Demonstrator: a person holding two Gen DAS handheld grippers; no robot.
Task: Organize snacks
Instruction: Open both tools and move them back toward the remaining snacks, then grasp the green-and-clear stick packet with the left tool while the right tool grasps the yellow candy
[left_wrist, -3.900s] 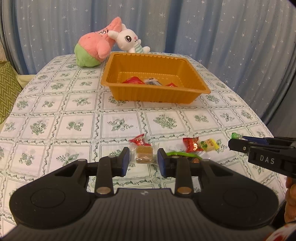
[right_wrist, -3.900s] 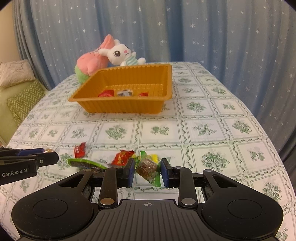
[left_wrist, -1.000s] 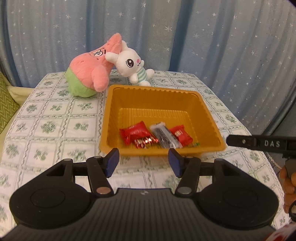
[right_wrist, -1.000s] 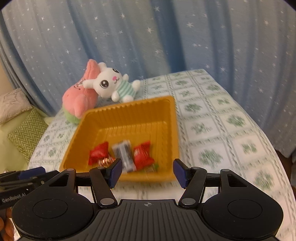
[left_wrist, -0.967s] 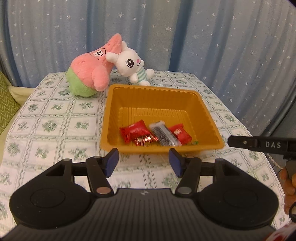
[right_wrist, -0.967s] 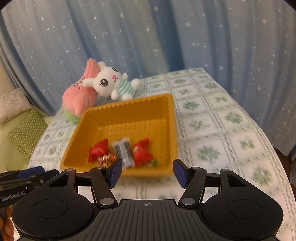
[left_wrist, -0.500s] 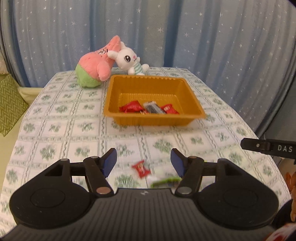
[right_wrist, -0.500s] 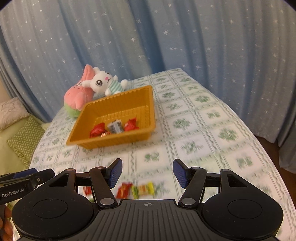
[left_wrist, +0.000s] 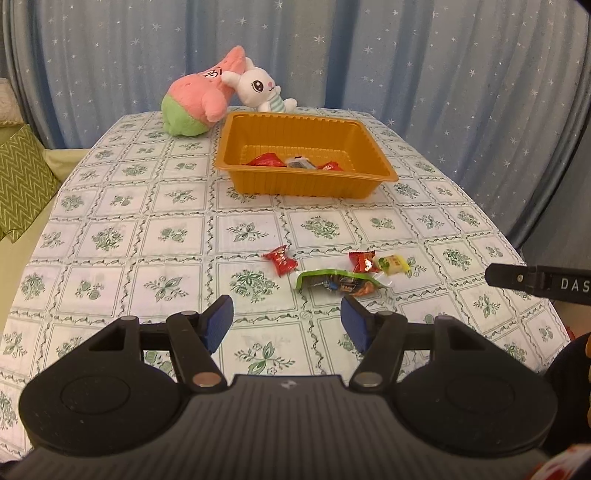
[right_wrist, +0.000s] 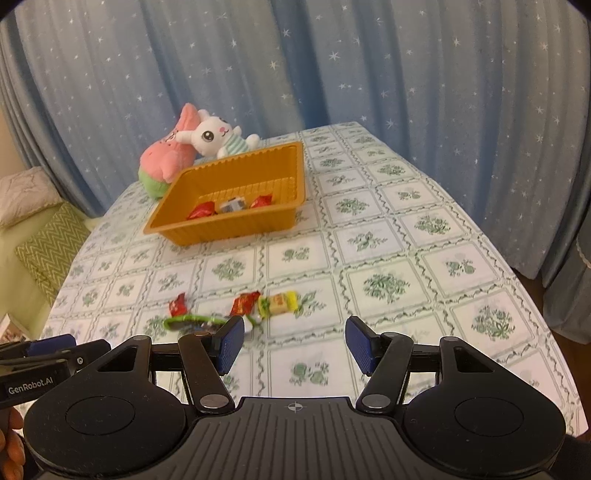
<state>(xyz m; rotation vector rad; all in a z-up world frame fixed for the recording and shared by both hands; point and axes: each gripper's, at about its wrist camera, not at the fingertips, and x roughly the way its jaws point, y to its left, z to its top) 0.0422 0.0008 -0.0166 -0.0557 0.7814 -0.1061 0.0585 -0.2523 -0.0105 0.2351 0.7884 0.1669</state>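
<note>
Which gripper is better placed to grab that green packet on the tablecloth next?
Left. The green packet lies just ahead of the open left gripper. The open right gripper sits off to its side, nearer the yellow candy.

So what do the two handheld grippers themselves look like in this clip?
Both are matte black plastic. The left gripper and right gripper each have a ribbed body, two round side housings, linkage arms with silver pivot pins, and blue ribbed pads. Seen side-on from the other camera, one carries white "GenRobot.AI" lettering, the other "DAS". No cables show.
</note>
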